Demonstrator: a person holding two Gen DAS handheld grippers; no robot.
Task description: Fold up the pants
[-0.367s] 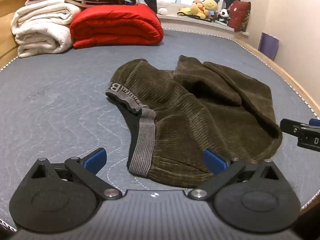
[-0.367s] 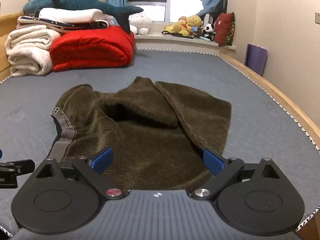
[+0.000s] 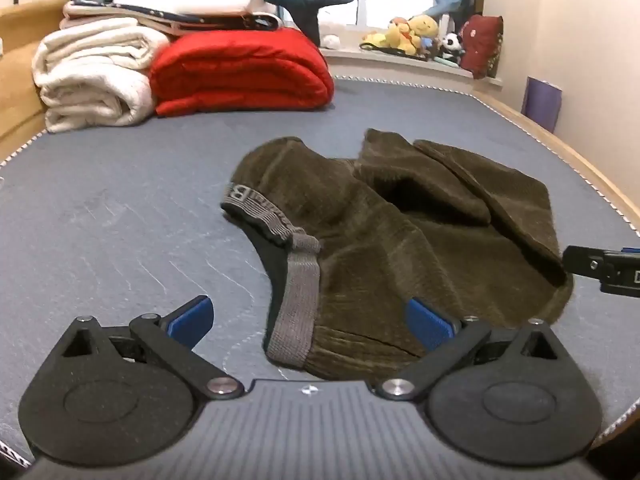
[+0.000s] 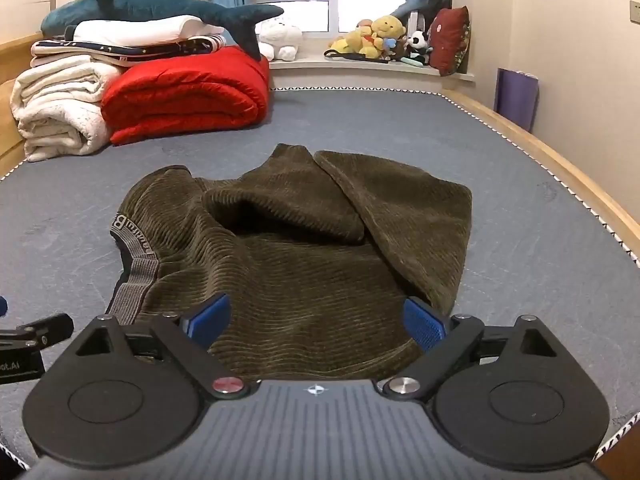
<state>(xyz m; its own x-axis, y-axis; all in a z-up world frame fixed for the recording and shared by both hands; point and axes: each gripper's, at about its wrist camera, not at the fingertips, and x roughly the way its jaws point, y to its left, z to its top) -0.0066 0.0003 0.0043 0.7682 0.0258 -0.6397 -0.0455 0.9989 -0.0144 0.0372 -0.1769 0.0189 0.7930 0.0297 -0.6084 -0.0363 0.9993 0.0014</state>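
Olive-brown corduroy pants (image 3: pixel 400 240) lie bunched on the grey mattress (image 3: pixel 120 216), with the grey elastic waistband (image 3: pixel 296 300) on their left edge and the legs folded over at the back. They also show in the right wrist view (image 4: pixel 312 264). My left gripper (image 3: pixel 310 320) is open and empty, low over the near waistband corner. My right gripper (image 4: pixel 316 320) is open and empty, low over the near edge of the pants. Its tip shows at the right edge of the left wrist view (image 3: pixel 600 268).
A folded red quilt (image 4: pixel 188 92), white blankets (image 4: pixel 60 108) and a plush shark (image 4: pixel 160 4) are stacked at the back left. Soft toys (image 4: pixel 380 36) line the window sill. A wooden bed rail (image 4: pixel 560 168) runs along the right, with a wall behind it.
Both grippers have dropped lower and edged forward toward the pants. The pants have not moved.
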